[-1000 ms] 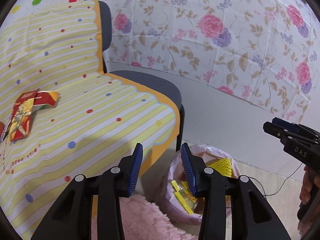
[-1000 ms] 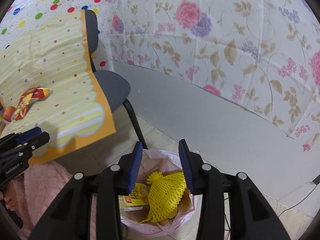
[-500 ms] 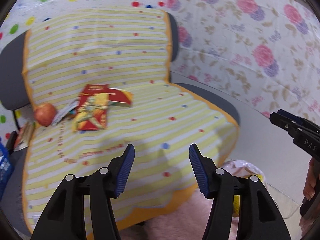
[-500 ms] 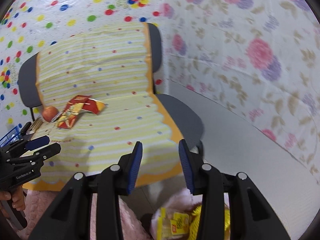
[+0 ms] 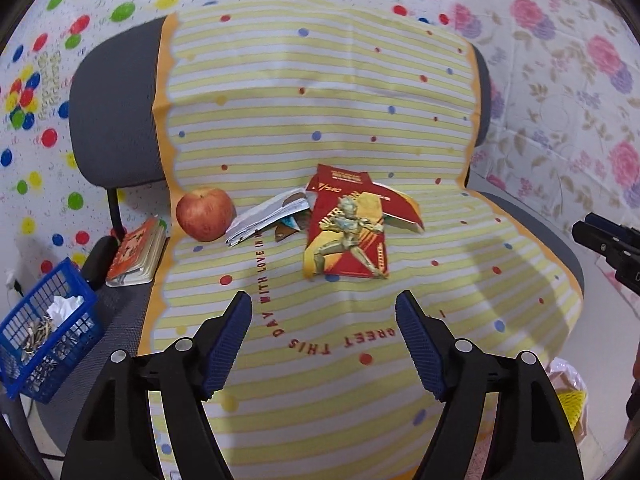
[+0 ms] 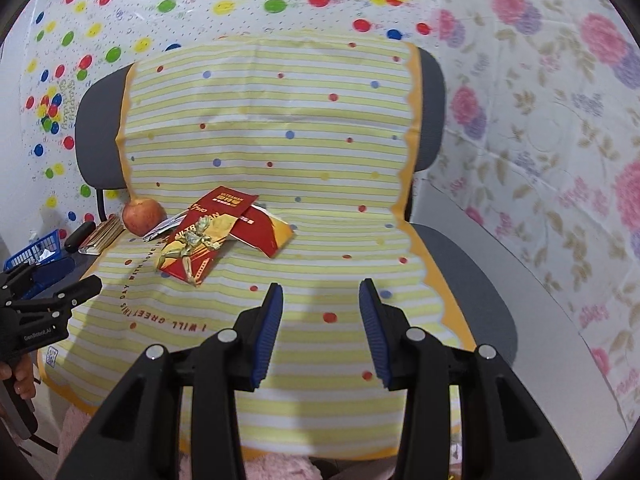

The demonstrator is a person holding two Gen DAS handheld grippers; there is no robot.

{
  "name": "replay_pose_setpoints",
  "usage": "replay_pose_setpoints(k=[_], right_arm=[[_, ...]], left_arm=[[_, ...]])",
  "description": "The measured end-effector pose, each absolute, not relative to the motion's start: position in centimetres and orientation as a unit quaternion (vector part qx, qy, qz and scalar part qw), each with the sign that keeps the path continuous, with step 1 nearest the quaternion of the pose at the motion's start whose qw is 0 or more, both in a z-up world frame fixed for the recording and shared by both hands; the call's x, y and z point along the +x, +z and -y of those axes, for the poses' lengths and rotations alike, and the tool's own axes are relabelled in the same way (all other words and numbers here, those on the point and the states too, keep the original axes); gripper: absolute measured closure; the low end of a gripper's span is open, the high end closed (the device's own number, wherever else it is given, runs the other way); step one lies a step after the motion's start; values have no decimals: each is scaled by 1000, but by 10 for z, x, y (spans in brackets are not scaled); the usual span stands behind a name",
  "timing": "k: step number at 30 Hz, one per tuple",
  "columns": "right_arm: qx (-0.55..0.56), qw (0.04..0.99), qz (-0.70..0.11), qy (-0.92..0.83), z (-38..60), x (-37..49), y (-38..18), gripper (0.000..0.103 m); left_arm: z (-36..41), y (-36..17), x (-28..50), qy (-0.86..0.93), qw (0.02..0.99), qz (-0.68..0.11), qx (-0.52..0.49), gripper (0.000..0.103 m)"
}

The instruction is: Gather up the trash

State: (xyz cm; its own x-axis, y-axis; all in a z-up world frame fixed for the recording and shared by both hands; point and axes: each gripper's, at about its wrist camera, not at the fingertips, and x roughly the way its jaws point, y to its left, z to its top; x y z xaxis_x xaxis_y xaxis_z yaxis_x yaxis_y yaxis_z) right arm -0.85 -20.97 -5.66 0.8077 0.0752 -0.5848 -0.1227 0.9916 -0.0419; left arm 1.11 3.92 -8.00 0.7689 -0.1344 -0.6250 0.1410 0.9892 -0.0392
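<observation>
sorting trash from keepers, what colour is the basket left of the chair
Blue basket, clearest in the left wrist view.

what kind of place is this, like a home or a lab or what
Probably a staged corner of a room, not a lived-in home: patterned plastic sheets cover the walls, an office chair wears a striped cloth, and an apple and a red wrapper lie on its seat.
</observation>
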Motion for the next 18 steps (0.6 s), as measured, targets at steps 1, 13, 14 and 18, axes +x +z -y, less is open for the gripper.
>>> replay_pose_setpoints(k=[1, 13, 14, 18], right_arm=[[-40, 949, -308, 58, 206, -1, -58, 64], [-45, 936, -339, 80, 181, 62, -82, 57], [-44, 936, -340, 79, 182, 66, -83, 57], [-34, 933, -349, 77, 185, 81, -92, 57]], left_arm=[[-42, -82, 19, -76, 938, -338, -1, 28], [-28, -118, 113, -88, 918, -385, -16, 19], [-26, -122, 120, -87, 917, -389, -16, 19], [-21, -133, 146, -94, 907, -409, -27, 19]])
